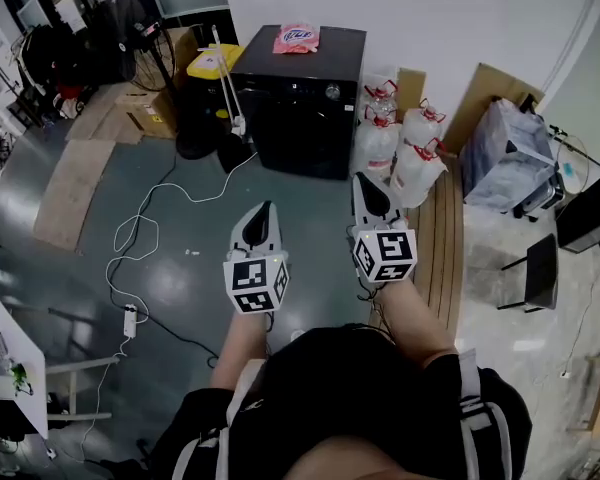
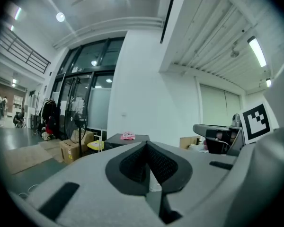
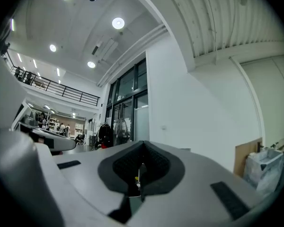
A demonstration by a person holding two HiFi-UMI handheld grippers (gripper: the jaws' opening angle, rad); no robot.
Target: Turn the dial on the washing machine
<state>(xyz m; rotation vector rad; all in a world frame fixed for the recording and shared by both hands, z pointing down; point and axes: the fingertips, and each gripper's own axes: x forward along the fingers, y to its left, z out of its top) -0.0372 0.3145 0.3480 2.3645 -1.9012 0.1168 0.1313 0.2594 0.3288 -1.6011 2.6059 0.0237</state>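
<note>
Black washing machine (image 1: 300, 118) stood against the white wall (image 1: 430, 18), well ahead of both tongs, its dial (image 1: 332, 92) at the front's upper right. We found the left tongs (image 1: 266, 211) and right tongs (image 1: 366, 182) fully closed, gripping nothing, held side by side. A pink packet (image 1: 296, 38) lay on the machine's top.

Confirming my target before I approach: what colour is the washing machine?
The washing machine is black, with a pink packet lying on top. It shows best in the head view.
</note>
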